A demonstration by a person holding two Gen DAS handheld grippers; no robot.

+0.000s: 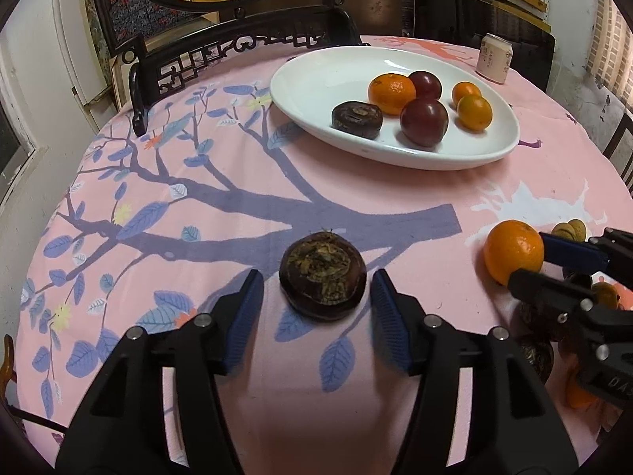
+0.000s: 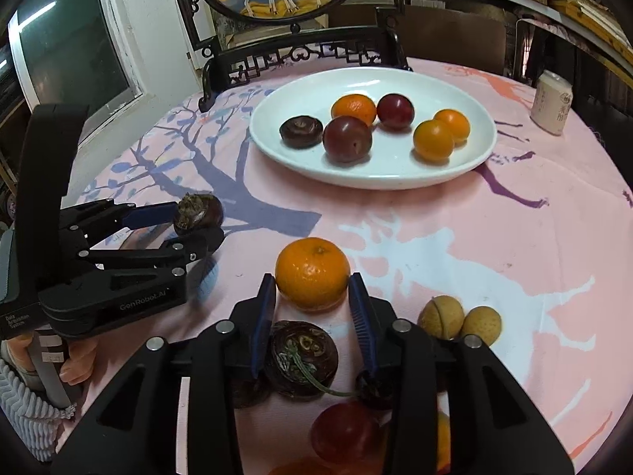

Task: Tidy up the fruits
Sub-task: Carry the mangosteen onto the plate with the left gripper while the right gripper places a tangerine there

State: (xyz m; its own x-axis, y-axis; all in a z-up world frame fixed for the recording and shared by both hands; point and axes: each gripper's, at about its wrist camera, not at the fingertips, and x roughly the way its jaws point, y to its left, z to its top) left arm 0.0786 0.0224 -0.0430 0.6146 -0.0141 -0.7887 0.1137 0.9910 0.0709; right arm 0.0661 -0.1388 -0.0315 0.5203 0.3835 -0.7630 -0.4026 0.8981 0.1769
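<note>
A white oval plate (image 1: 316, 79) (image 2: 277, 150) at the back holds several fruits: oranges, dark red plums and a brown water chestnut. My left gripper (image 1: 317, 289) is open, its fingers either side of a dark brown water chestnut (image 1: 322, 275) on the cloth, with small gaps; it also shows in the right wrist view (image 2: 198, 213). My right gripper (image 2: 311, 289) has its fingers against both sides of an orange mandarin (image 2: 312, 273) (image 1: 514, 251) resting on the table.
Near the right gripper lie a water chestnut with a stem (image 2: 302, 358), a red plum (image 2: 344, 435) and two tan longans (image 2: 459, 318). A can (image 2: 552, 107) stands at the back right. A carved dark chair (image 1: 221, 55) stands behind the table.
</note>
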